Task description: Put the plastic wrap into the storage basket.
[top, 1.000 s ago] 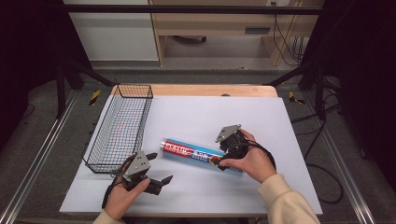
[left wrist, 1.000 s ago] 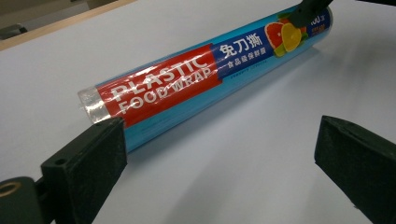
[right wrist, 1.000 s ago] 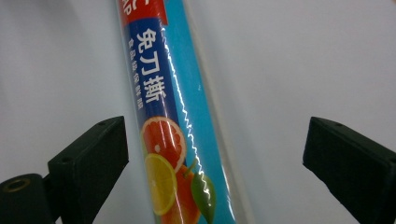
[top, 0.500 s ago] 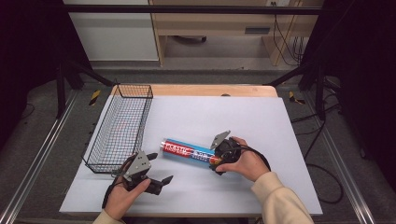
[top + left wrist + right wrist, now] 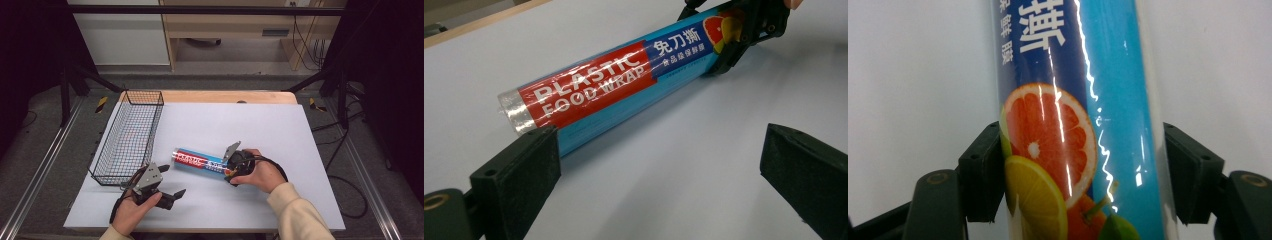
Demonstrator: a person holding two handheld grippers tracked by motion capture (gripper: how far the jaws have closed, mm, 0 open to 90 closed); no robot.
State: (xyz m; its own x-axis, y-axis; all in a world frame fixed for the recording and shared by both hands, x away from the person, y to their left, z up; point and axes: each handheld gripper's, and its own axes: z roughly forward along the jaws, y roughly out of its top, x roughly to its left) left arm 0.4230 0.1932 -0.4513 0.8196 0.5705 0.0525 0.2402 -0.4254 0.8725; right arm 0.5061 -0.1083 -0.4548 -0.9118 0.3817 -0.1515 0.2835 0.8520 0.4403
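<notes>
The roll of plastic food wrap (image 5: 202, 162) lies on its side on the white table (image 5: 280, 130), near the middle, with one end towards the wire basket (image 5: 131, 137) and the other end at the right claw (image 5: 231, 166). A second ago that claw was held just beside the roll's near end, angled over it; it has since been brought down and around that end. In the right gripper view the roll (image 5: 1073, 125) is seen between the two jaws, the left jaw touching the wrapper at the printed fruit, the right jaw close against the clear edge; whether full pressure is applied cannot be told for certain, but a grasp is judged to be made or nearly made. No lift off the table is seen yet.

The left claw (image 5: 169, 192) is held wide and empty, low over the table in front of the basket, unchanged from the earlier pictures. In the left gripper view the roll (image 5: 624, 85) is seen beyond its parted jaws. The roll is judged ready to be lifted, probably towards the basket.
</notes>
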